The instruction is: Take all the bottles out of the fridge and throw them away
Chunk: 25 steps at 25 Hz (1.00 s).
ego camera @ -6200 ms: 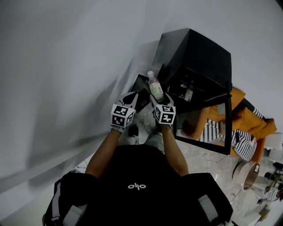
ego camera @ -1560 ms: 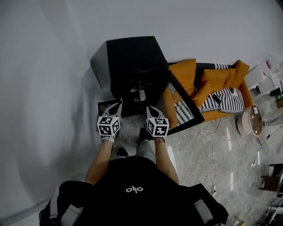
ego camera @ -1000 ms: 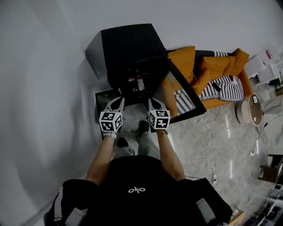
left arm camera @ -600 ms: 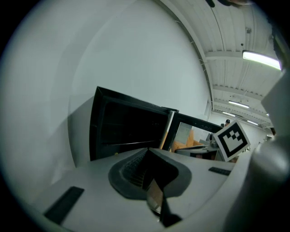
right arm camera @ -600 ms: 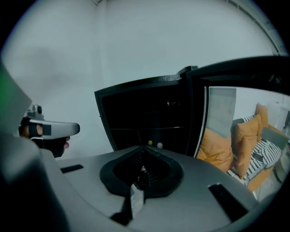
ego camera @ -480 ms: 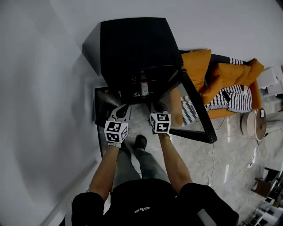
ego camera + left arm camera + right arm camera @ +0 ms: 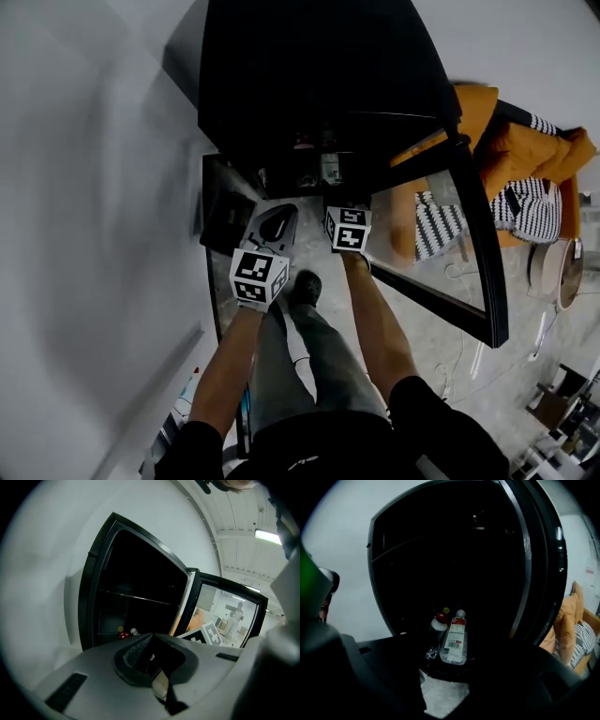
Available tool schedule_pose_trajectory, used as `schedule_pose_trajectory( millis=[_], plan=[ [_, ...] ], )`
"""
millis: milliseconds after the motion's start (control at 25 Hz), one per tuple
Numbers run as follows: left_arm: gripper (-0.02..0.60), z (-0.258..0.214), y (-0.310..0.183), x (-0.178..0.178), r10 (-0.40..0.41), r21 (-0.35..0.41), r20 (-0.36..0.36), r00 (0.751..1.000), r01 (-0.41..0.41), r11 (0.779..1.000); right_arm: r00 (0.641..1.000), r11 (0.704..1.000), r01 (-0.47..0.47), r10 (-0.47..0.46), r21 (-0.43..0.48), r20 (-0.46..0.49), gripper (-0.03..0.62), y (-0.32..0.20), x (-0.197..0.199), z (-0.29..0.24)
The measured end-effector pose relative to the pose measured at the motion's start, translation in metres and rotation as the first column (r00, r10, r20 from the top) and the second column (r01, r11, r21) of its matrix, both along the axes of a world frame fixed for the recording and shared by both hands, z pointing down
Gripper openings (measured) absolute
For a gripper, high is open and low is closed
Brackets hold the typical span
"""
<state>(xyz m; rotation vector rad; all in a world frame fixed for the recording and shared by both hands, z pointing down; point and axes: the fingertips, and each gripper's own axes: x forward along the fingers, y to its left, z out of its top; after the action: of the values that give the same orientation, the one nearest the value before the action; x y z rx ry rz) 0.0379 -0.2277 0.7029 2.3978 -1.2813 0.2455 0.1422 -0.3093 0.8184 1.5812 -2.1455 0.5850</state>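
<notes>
The black fridge stands open, its glass door swung to the right. On its bottom shelf lie a clear bottle with a white label, a red-capped bottle and a yellow cap behind them; in the head view the bottles are small. My right gripper points at them from just outside the opening. Its jaws have just been opening and stand apart with nothing between them. My left gripper hangs shut and empty, left of the right one and farther back.
A dark box-shaped container sits on the floor by the white wall, left of the fridge. An orange sofa with striped cushions is behind the door. The person's legs and a shoe are below the grippers on the marble floor.
Both grippers have dropped and moved in toward the fridge opening, and the fridge fills more of the head view. The bottle held by the right gripper in the earliest frame is gone.
</notes>
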Motion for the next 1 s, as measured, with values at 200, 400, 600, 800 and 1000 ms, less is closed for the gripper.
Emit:
schedule_pose_trajectory(
  millis=[200,400,600,800,1000],
  plan=[
    [0.006,0.034,-0.004,-0.008,-0.012,-0.010,-0.004,1.000,0.012,1.000,1.000,1.000,-0.010,0.010,-0.012,-0.017,0.291,-0.028,-0.008,0.039],
    [0.006,0.056,-0.006,-0.012,-0.034,-0.025,-0.018,0.999,0.034,0.999,0.998,1.000,-0.013,0.014,0.012,-0.056,0.310,-0.042,-0.007,0.050],
    [0.006,0.070,-0.001,-0.018,-0.053,-0.040,-0.029,0.998,0.051,0.998,0.996,1.000,-0.016,0.016,-0.003,-0.085,0.310,-0.042,0.001,0.063],
    [0.006,0.076,0.003,-0.023,-0.070,-0.046,-0.032,0.997,0.068,0.997,0.997,0.999,0.001,-0.004,-0.040,-0.071,0.324,-0.045,-0.004,0.079],
    [0.006,0.080,0.006,-0.026,-0.080,-0.049,-0.029,0.996,0.079,0.996,0.994,0.998,0.020,-0.026,-0.058,-0.107,0.325,-0.059,-0.008,0.094]
  ],
)
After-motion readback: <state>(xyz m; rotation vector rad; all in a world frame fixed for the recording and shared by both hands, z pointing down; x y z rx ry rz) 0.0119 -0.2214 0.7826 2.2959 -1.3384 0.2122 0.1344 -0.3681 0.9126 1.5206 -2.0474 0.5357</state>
